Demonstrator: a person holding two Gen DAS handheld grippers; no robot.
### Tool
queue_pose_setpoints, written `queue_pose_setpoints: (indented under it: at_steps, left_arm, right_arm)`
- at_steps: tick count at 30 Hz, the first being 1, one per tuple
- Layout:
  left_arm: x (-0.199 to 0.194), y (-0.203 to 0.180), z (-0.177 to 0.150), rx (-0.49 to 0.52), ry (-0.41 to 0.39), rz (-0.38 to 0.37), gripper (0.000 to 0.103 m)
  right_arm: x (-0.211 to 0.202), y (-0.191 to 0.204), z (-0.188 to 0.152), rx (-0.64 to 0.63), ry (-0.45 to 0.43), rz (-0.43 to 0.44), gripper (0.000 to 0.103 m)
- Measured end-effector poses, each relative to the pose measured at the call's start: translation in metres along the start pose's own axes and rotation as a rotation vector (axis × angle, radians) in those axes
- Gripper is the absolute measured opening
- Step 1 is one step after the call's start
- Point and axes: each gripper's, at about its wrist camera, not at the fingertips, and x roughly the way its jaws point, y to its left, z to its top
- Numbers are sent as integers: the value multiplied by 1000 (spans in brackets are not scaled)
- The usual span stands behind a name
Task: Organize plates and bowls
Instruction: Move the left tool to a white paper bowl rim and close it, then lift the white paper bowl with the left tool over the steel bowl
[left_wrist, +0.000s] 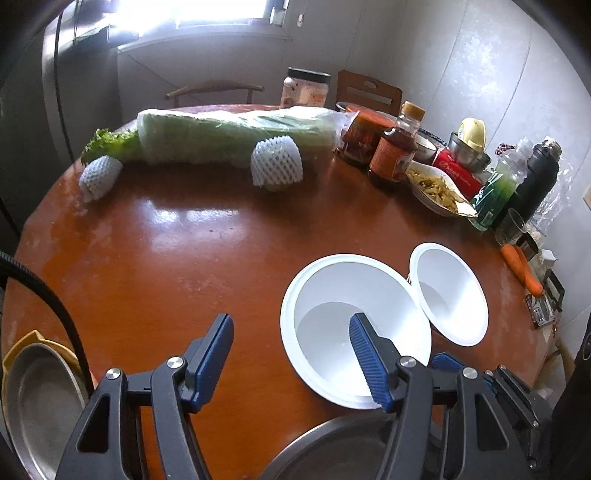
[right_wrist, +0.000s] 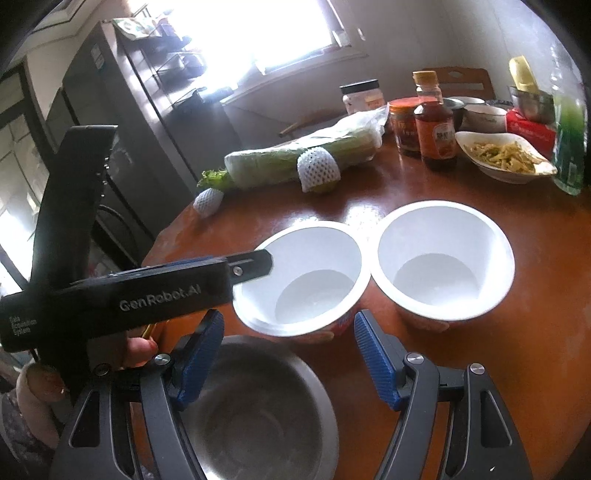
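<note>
Broadly, the round brown surface takes up most of the view, its far edge crowded by a long wrapped cabbage and, to the right of that, jars, bottles and a dish of food. Between the cabbage and the near edge lies a wide bare stretch of wood.

Nearest the person sits a steel bowl, upright with its mouth up, close to the near edge. Just beyond it stand two white paper bowls, mouths up and rims touching: the left white bowl and the right white bowl. Off to the left of the steel bowl, a steel plate lies in a yellow dish at the rim of the surface.

The left hand-held gripper hangs open with nothing gripped; one finger reaches over the left white bowl's rim into its hollow, the other stays outside over bare wood. The right hand-held gripper is likewise open and empty, poised over the steel bowl, short of the white bowls.
</note>
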Motion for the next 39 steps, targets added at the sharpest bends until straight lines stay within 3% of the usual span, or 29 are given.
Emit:
queue_pose_setpoints:
  at_steps: [6,8,22,30,34,36,39]
  left_arm:
    - [13,3,0,-11,38,-12,46]
    - [16,3,-1,-9,45,-20,28]
    - [17,10,-3,-24,41,-2,23]
    - [15,18,-3,-35,38,10,23]
    - [14,18,-5,-30,34,-10,23]
    - [15,17,-6,-29,39,-32,23]
    - [15,15,-7,-25,30,-18,23]
  right_arm:
    - [12,-1,3,-27,18,-6,65]
    - [14,0,4,-39,19,-7,62]
    - [25,8,7,-94,23,-28,57]
    - [16,-8,9,5,-4,-20,57]
    - [27,-8,12,7,28,-23,57]
    - [31,-6,12,-3,36,-10,49]
    - [31,2,13,-49,28,-29,47]
